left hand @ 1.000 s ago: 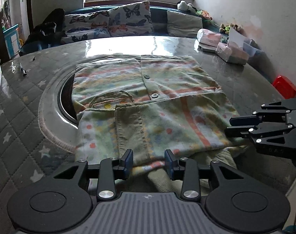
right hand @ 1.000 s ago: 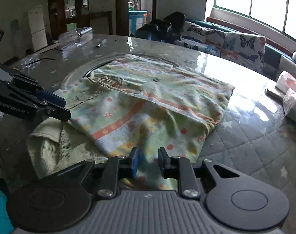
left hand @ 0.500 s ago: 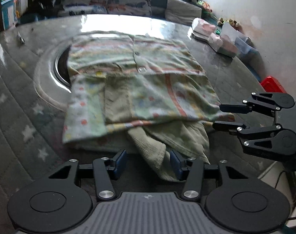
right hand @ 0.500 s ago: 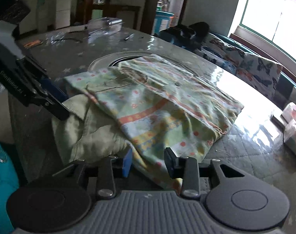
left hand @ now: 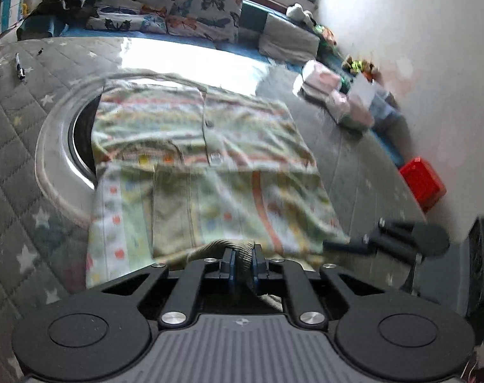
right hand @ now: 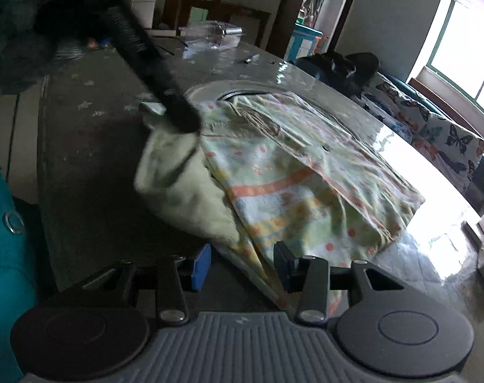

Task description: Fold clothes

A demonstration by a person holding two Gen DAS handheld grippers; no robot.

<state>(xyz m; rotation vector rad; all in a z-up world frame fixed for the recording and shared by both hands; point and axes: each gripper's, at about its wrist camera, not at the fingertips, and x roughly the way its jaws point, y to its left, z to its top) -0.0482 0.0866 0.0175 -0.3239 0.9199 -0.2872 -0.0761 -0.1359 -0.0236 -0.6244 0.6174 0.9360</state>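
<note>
A pastel patterned button-up garment [left hand: 210, 159] lies partly folded on the table, also visible in the right wrist view [right hand: 305, 175]. A pale green ribbed part [left hand: 238, 247] sticks out at its near edge. My left gripper [left hand: 242, 261] is closing, its pads pressing on that ribbed fabric and holding it slightly lifted; the same gripper [right hand: 181, 121] shows in the right wrist view with the green cloth [right hand: 184, 185] hanging from it. The jaws of my right gripper [right hand: 243, 268] are opening. The garment's near hem lies loose between them.
The table wears a grey quilted star cover [left hand: 15, 127] with a round metal ring [left hand: 50, 166] under the garment. A pen [left hand: 19, 67] lies far left, tissue packs [left hand: 347, 108] far right, a red box [left hand: 422, 185] beyond the edge. A teal sleeve [right hand: 2, 223] is at my left.
The left gripper closed on the pale green ribbed fabric and rose a little with it. The right gripper's jaws spread wider and it rolled, letting the hem go slack.
</note>
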